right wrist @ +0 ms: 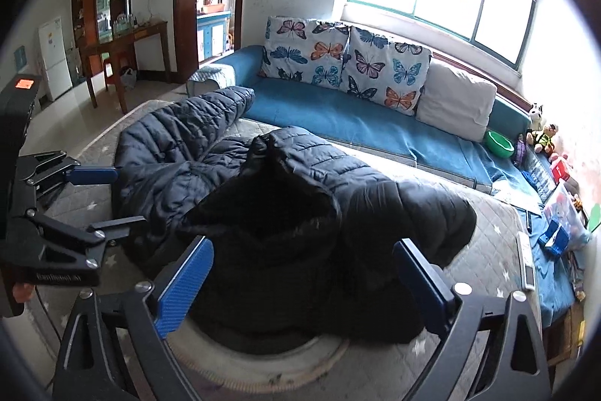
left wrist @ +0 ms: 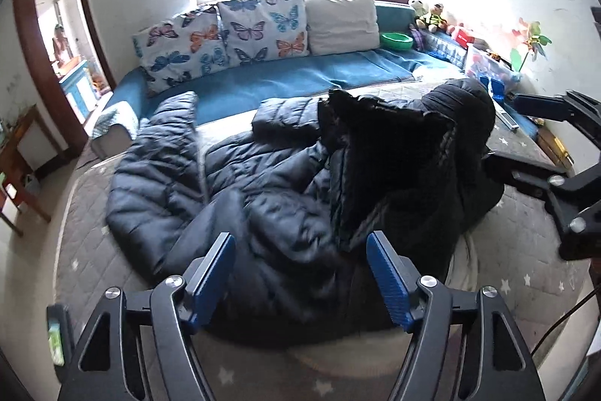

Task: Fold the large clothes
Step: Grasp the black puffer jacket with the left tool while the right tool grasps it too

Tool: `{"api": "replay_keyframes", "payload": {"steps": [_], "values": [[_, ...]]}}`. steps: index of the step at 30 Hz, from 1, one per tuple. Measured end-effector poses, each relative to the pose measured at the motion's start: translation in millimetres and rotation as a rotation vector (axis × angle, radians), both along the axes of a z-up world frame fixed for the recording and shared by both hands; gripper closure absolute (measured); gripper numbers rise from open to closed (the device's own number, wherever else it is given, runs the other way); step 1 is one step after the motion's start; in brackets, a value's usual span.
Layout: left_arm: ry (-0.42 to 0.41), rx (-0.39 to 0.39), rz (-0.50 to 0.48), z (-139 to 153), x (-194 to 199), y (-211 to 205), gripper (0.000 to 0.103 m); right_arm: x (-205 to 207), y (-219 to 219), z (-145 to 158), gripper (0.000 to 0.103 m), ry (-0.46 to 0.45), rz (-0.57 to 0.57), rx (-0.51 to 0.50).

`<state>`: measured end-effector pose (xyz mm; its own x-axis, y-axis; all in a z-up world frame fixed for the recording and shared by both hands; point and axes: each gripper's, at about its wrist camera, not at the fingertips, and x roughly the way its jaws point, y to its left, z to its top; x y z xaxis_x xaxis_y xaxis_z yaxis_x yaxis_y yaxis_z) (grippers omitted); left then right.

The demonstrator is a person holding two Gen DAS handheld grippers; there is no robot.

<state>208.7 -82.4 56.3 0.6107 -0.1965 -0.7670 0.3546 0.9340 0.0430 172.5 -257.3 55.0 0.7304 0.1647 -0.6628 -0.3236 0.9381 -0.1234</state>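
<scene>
A large dark navy puffer jacket (left wrist: 270, 183) lies crumpled on a grey star-print mat (left wrist: 526, 273), one sleeve stretched to the left and its black fur-lined hood (left wrist: 379, 145) folded over the middle. My left gripper (left wrist: 300, 273) is open and empty just above the jacket's near hem. My right gripper (right wrist: 304, 273) is open and empty over the hood (right wrist: 270, 205) and the jacket's right side (right wrist: 405, 213). Each gripper also shows in the other's view: the right one (left wrist: 499, 138) at the right edge, the left one (right wrist: 109, 194) at the left edge, both open.
A blue sofa (left wrist: 285, 81) with butterfly cushions (left wrist: 259, 29) and a white pillow (left wrist: 342, 21) runs behind the mat. Toys, a green bowl (left wrist: 396, 41) and boxes crowd its right end. A wooden table (right wrist: 124, 44) and doorway stand to the left.
</scene>
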Motion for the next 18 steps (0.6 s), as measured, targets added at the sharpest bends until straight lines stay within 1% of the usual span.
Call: {"api": "replay_keyframes", "payload": {"steps": [2,5,7,10,11,12,13,14,17,18], "values": [[0.020,-0.008,-0.023,-7,17,-7,0.030,15,2,-8,0.001,0.020,-0.008,-0.007],[0.054,-0.033,-0.050,-20,39,-15,0.037,36,3,-21,0.011,0.064,-0.023,-0.025],[0.082,-0.054,-0.069,-30,49,-19,0.037,45,2,-29,0.015,0.089,-0.033,-0.031],[0.102,-0.078,-0.098,-40,59,-25,0.046,51,-4,-41,0.033,0.132,-0.049,-0.032],[0.104,-0.085,-0.105,-43,60,-25,0.054,51,-5,-43,0.046,0.136,-0.059,-0.036],[0.104,-0.098,-0.120,-44,62,-27,0.070,50,-6,-43,0.059,0.139,-0.057,-0.031],[0.107,-0.109,-0.133,-45,63,-30,0.078,49,-7,-42,0.065,0.148,-0.053,-0.015],[0.111,-0.116,-0.144,-47,64,-32,0.091,47,-8,-40,0.070,0.146,-0.062,-0.007],[0.069,-0.104,-0.152,-48,57,-35,0.095,36,-9,-29,0.079,0.124,-0.063,0.010],[0.061,-0.102,-0.156,-46,53,-35,0.096,32,-9,-25,0.087,0.114,-0.062,0.013]]}}
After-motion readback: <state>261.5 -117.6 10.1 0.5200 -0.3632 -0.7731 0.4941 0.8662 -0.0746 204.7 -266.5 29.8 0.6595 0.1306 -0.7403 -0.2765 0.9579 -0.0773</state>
